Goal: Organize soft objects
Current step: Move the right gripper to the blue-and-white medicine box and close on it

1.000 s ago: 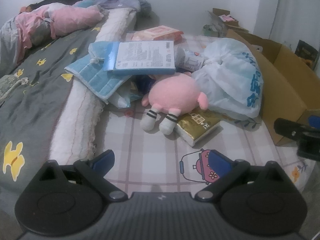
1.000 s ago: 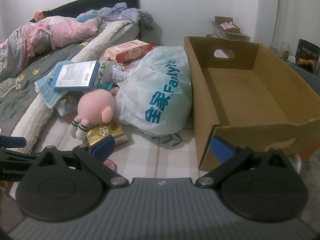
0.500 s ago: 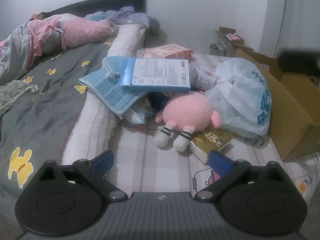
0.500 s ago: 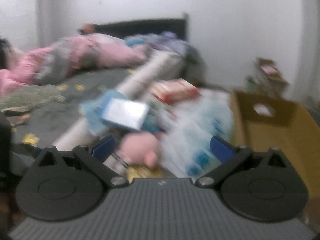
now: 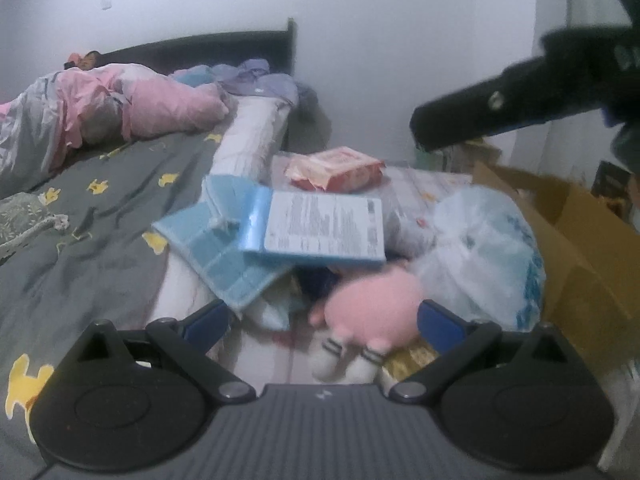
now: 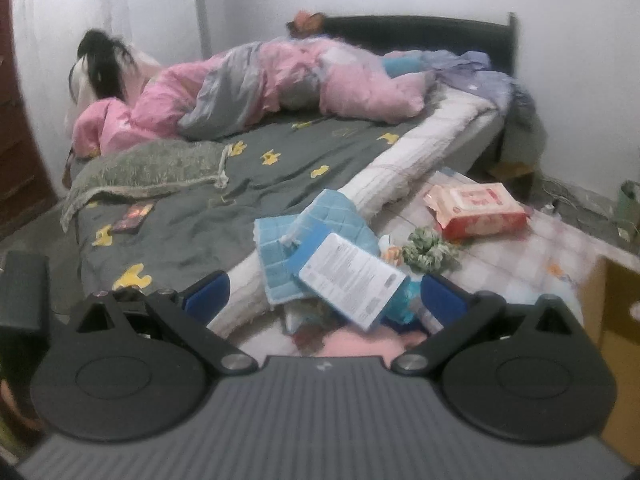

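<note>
Step in hand: approach only, nothing picked up yet; pile of soft things not sorted.
Left gripper (image 5: 322, 322): fingers spread wide, nothing between them; low over the checked mat, pointing at the pile.
Right gripper (image 6: 326, 300): fingers also spread, empty; held higher, above the pile, looking toward the bed (image 6: 192, 200).
Pink plush toy (image 5: 370, 312): on the mat, just in front of the left fingers, white striped feet toward the camera; leaning against the white plastic bag (image 5: 484, 252).
Other soft things: blue quilted cloth (image 5: 212, 248) under the flat blue package (image 5: 324, 232); red tissue pack (image 5: 336, 168) farther back.
Cardboard box (image 5: 576, 248): open, just right of the bag; probably the place for the soft things.
Next move, as a judgement: lower the left gripper around the plush body, close gently, lift clear of the bag, carry to the box.
Risk: soft body may slip from a shallow pinch.
</note>
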A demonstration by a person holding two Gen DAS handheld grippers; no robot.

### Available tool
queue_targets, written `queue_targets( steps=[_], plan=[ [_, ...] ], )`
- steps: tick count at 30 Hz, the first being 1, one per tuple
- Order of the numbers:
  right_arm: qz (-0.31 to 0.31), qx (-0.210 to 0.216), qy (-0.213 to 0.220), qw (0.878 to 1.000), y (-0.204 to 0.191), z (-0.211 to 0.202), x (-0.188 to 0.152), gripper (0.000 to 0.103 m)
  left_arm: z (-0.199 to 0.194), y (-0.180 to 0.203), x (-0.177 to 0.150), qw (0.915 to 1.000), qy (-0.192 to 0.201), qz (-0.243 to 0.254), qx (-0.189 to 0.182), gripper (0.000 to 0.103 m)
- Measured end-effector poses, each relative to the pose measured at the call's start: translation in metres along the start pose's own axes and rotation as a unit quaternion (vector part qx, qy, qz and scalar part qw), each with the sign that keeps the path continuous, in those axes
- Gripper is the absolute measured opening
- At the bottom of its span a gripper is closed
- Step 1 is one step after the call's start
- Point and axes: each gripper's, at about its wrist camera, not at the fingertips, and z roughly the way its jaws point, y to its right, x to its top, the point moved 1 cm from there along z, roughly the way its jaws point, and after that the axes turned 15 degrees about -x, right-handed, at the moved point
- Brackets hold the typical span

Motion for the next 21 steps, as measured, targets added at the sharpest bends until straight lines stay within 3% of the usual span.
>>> queue_targets(
  steps=[8, 14, 21],
  plan=[
    [-0.041, 0.075, -0.012, 0.996, 0.014, 0.074, 0.027, 0.099, 0.03, -0.011, 0.021, 0.999, -0.004, -0.035, -0.028, 0.09],
    [-0.033, 0.104, -0.074, 0.991, 0.017, 0.148, 0.027, 0.078, 0.058, -0.028, 0.029, 0.9955, -0.015, -0.075, -0.056, 0.074],
    [0.003, 0.123, -0.136, 0.983, 0.025, 0.211, 0.02, 0.066, 0.081, -0.042, 0.033, 0.9891, -0.019, -0.121, -0.082, 0.073]
  ],
)
